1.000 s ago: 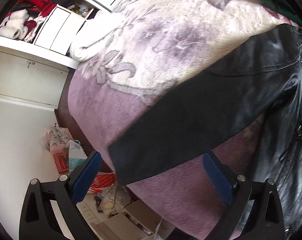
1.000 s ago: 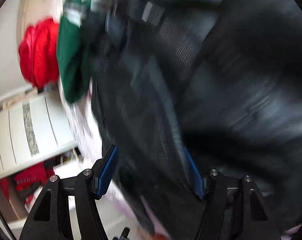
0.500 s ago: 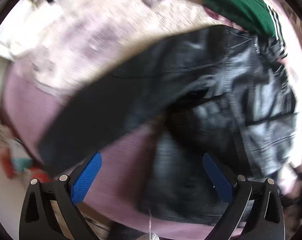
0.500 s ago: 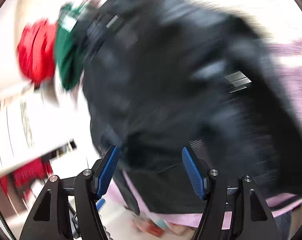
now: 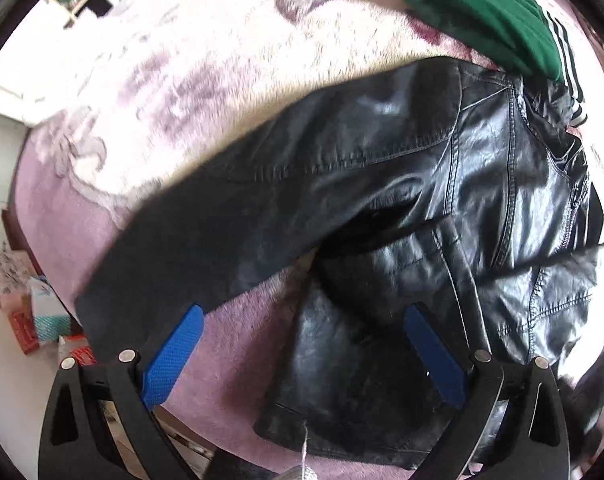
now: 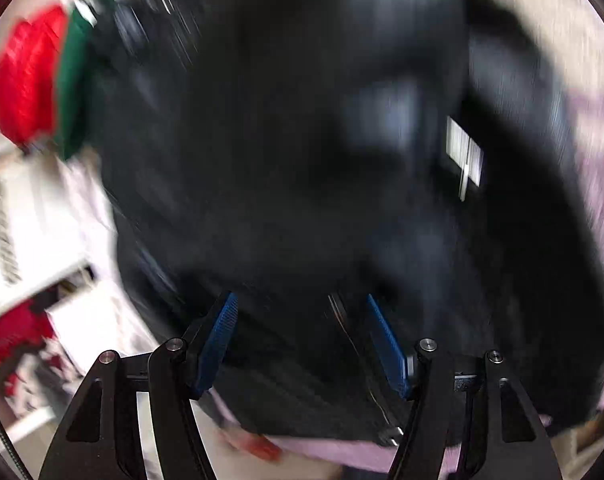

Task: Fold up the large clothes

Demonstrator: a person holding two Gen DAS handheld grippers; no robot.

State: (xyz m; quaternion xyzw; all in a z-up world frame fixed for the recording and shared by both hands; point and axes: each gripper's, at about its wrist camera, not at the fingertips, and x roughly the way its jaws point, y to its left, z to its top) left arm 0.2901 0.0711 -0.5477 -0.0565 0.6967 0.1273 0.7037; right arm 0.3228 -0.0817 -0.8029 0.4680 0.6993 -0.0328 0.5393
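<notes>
A black leather jacket point(image 5: 441, 208) lies spread on a pink floral blanket point(image 5: 206, 80) on a bed, one sleeve point(image 5: 230, 232) stretched out to the left. My left gripper point(image 5: 302, 316) is open and empty, hovering above the jacket's lower hem and the blanket. In the blurred right wrist view the same jacket point(image 6: 302, 160) fills the frame, showing a white label point(image 6: 463, 156). My right gripper point(image 6: 300, 304) is open above the jacket's lower edge, with nothing between its blue pads.
A folded green garment with white stripes point(image 5: 485, 16) lies at the jacket's collar end; it also shows in the right wrist view point(image 6: 72, 80) beside a red garment point(image 6: 24, 76). Bags and boxes point(image 5: 26, 312) sit on the floor beyond the bed edge. White cabinets point(image 6: 30, 240) stand at left.
Both cameras swung over the jacket. The left view moved from the sleeve end toward the jacket body and hem. The right view stays blurred, and the white label came into sight. Both grippers stayed open.
</notes>
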